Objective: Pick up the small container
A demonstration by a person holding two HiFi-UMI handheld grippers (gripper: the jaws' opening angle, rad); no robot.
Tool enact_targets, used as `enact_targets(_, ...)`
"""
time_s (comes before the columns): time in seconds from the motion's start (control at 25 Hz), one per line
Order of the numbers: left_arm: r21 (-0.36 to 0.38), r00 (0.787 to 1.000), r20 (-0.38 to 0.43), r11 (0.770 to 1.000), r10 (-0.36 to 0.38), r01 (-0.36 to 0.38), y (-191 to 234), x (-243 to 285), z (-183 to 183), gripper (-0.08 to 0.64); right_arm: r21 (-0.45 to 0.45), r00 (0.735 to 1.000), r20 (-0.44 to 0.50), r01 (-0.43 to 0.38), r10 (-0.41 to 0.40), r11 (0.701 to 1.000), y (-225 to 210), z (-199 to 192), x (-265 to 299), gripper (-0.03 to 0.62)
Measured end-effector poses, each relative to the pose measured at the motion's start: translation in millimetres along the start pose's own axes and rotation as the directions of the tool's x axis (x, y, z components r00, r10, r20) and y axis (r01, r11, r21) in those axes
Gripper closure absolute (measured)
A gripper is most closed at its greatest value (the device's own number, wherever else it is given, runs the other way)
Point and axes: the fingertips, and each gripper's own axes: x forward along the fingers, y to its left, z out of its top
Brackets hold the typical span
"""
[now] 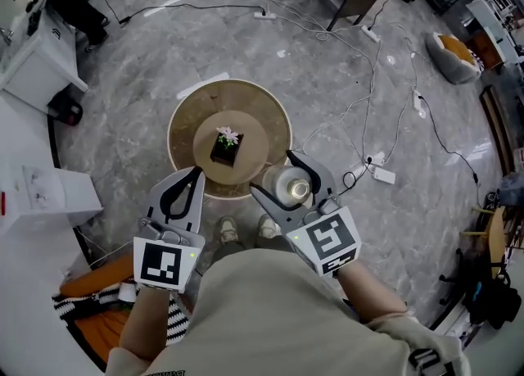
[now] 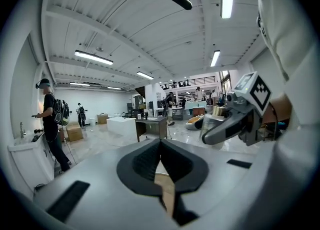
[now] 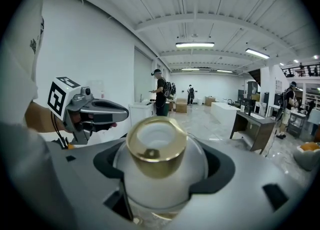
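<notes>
Clamping the gold-rimmed small container (image 3: pixel 157 171) is the right gripper (image 1: pixel 278 176).

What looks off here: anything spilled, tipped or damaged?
Nothing stands out. The small container sits intact between the jaws of the right gripper, with nothing spilled. The plant stands upright on the round table. The left gripper is shut and empty.

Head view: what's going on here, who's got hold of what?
A person holds a gripper in each hand above a round tan table. The right gripper is shut on the small container, a white jar with a gold neck, held clear of the table near its edge. The left gripper is shut and empty, hanging alongside. A small potted plant sits at the table's middle.
</notes>
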Motion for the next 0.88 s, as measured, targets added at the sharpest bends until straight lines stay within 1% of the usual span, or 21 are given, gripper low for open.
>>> enact_targets(0.08, 0.012, 1.0, -0.008, 1.0, -0.006, 0.007, -5, -3, -4, 0.554, -0.004, 1.0, -0.016, -0.008, 0.008, 1.0, 7, -4, -3, 0.281)
enact_targets(0.24, 0.013, 1.0, -0.017, 1.0, -0.009, 0.009, -10, -8, -8, 0.554, -0.015, 0.999, -0.034, -0.017, 0.016, 1.0, 14, -10, -10, 0.281)
enact_targets(0.4, 0.02, 1.0, -0.012, 0.999, -0.025, 0.025, -16, -6, -9, 0.554, -0.018, 0.999, -0.041, -0.011, 0.011, 1.0, 14, -13, -14, 0.281)
enact_targets(0.52, 0.025, 0.999, -0.009, 0.999, -0.039, 0.039, -22, -2, -9, 0.554, 0.005, 0.999, -0.044, -0.005, 0.006, 1.0, 12, -16, -14, 0.281)
enact_targets(0.6, 0.04, 0.999, -0.007, 0.998, -0.044, 0.044, -24, 0, -6, 0.554, 0.014, 0.999, -0.041, -0.005, 0.006, 1.0, 10, -17, -14, 0.281)
enact_targets(0.72, 0.057, 0.999, -0.002, 0.997, -0.045, 0.045, -25, 2, -2, 0.554, 0.013, 0.999, -0.033, -0.001, 0.001, 1.0, 8, -14, -13, 0.281)
enact_targets(0.88, 0.055, 0.999, 0.001, 0.998, -0.038, 0.038, -22, 2, 0, 0.554, 0.01, 0.999, -0.033, 0.003, -0.003, 1.0, 5, -10, -15, 0.281)
